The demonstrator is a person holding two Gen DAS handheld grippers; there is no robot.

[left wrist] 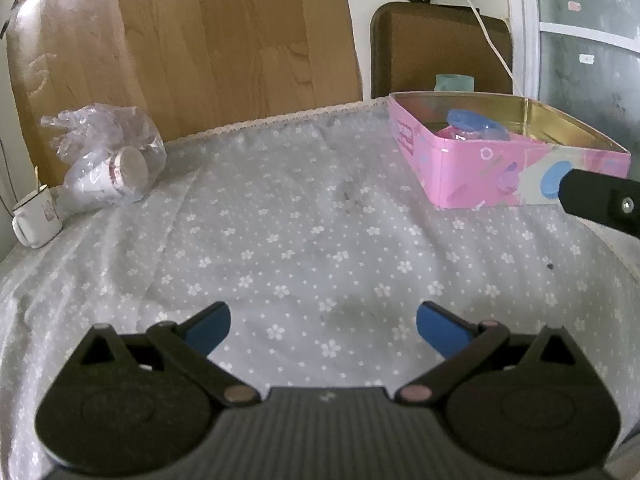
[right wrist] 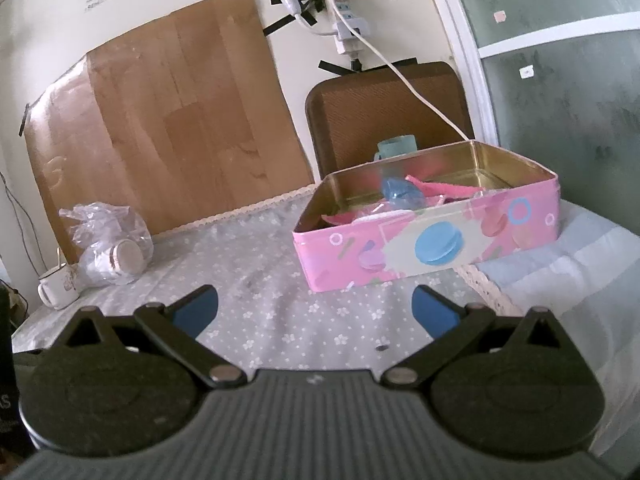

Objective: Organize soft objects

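Note:
A pink tin box [left wrist: 472, 172] with a gold inside stands at the table's far right; it also shows in the right wrist view [right wrist: 400, 252]. Inside lie a blue soft item [right wrist: 402, 194] and pink soft pieces [right wrist: 444, 190]; the blue item also shows in the left wrist view [left wrist: 476, 124]. My left gripper [left wrist: 323, 326] is open and empty, low over the flowered cloth. My right gripper [right wrist: 314, 308] is open and empty, just in front of the box. Part of the right gripper [left wrist: 600, 202] shows at the left wrist view's right edge.
A clear plastic bag with paper cups [left wrist: 106, 164] and a white mug [left wrist: 36, 216] sit at the far left. A wood-pattern board [left wrist: 224, 40] and a brown chair back [left wrist: 440, 48] stand behind the table. A white cable [right wrist: 416, 80] hangs over the box. Folded pale cloth [right wrist: 580, 280] lies right.

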